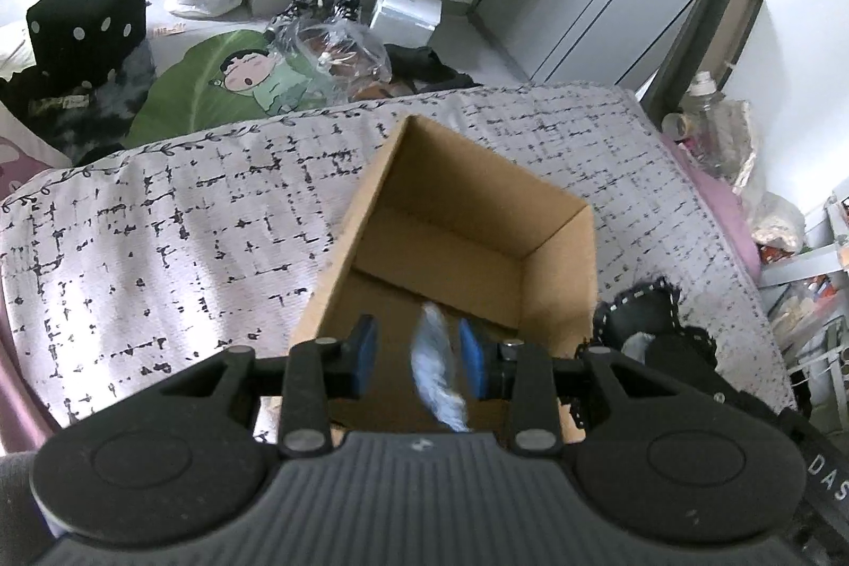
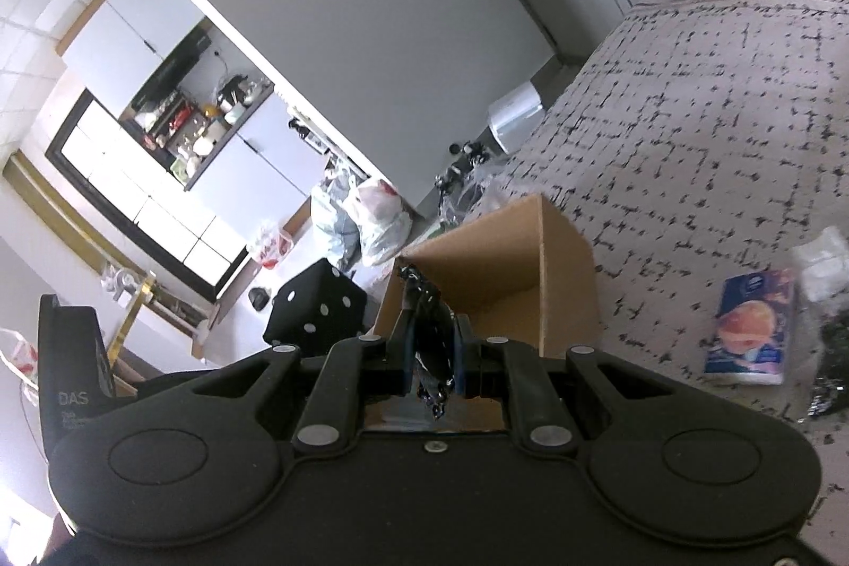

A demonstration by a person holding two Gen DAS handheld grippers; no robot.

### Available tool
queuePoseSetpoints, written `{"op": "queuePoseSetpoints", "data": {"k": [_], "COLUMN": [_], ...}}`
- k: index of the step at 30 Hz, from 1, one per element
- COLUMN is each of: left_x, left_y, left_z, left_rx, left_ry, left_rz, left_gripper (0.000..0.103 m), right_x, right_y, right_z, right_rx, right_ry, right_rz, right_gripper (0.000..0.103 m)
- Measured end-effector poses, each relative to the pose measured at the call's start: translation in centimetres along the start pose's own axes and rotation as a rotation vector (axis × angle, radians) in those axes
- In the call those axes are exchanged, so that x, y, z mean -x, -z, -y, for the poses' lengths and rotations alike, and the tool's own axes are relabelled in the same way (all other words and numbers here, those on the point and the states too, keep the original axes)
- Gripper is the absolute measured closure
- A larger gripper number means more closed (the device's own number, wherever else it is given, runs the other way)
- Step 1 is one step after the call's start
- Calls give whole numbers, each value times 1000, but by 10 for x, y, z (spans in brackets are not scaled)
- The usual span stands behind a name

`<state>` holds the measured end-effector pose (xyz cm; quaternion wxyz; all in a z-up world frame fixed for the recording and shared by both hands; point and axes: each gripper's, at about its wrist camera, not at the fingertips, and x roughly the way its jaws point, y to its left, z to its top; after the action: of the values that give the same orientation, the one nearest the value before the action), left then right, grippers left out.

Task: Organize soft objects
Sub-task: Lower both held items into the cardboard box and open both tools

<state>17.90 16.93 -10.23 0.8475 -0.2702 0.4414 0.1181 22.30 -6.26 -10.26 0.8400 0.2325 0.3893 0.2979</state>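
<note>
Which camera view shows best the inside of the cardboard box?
The left wrist view: it looks down into the cardboard box, showing its floor and inner walls. The right wrist view shows only an upper corner and outer side.

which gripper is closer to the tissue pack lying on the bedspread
Right. The right gripper, shut on a black item, hangs at the cardboard box with the tissue pack off to its right. The left gripper is over the box; its view shows no pack.
</note>
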Motion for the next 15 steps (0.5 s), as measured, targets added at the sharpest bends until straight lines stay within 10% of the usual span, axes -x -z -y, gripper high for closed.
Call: {"op": "queuePoseSetpoints", "data": {"k": [15], "left_x": [-11], "left_y": [-6], "left_z": [-11], "left_rx": [-13], "left_ry": [11], "left_rz": [-21], "left_gripper": [66], "right_x": [-34], "right_y": [11], "right_z": [-5], "right_rx": [-18], "right_ry": [19], "right_rz": [-73], "right_gripper": [88]}}
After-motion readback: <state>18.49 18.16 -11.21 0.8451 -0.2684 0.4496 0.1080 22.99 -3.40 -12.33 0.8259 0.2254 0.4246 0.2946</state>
